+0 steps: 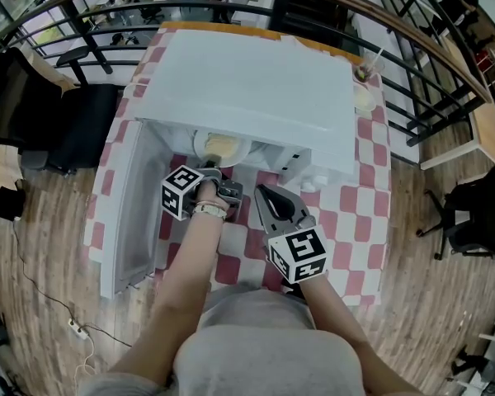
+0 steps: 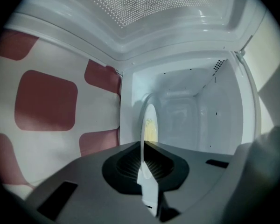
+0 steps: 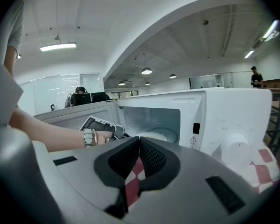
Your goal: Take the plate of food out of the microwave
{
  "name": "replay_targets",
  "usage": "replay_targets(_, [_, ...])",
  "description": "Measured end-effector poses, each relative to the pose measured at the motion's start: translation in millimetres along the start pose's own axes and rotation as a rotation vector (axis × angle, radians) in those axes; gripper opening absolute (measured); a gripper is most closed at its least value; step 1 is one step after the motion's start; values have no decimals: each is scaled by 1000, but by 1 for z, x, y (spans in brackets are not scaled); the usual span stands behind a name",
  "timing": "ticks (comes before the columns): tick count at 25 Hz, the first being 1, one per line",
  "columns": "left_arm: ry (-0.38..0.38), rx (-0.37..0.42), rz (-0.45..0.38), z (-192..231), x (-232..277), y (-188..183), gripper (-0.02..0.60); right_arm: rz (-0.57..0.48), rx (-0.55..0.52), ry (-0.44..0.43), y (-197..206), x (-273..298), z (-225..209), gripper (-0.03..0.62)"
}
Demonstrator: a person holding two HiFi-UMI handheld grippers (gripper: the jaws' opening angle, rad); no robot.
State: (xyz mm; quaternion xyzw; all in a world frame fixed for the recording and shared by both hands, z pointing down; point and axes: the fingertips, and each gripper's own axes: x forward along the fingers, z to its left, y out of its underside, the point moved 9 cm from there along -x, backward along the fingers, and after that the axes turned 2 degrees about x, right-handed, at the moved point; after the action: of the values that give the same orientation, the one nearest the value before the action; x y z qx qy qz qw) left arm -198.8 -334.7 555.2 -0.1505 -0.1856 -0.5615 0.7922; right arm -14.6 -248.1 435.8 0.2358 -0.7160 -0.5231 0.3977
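- The white microwave stands on a desk covered with a red-and-white checked cloth, in the upper middle of the head view. Its door is swung open toward the left of the frame.
- The plate sits inside the microwave cavity, near the front opening, with pale yellow food on it.
- The left gripper reaches into the opening. In the left gripper view its fingers are pinching the plate's rim, and the plate shows edge-on as a thin white line running up the middle of the frame.
- The right gripper is held just in front of the microwave, to the right of the left one in the head view and apart from the plate.
- In the right gripper view the fingers are pressed together with nothing between them. Only a sliver of checked cloth shows below their tips.
- The same view shows the plate inside the cavity, mid-frame.
- A cup with a straw stands on the desk at the microwave's upper right corner.
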Motion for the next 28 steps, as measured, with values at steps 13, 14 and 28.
replay_targets(13, [30, 24, 9, -1, -15, 1, 11, -10, -22, 5, -6, -3, -1, 26])
replay_targets(14, [35, 27, 9, -2, -16, 1, 11, -11, -24, 5, -7, -3, -1, 26])
replay_targets(28, [100, 69, 12, -12, -48, 10, 11, -42, -52, -8, -17, -16, 15, 25])
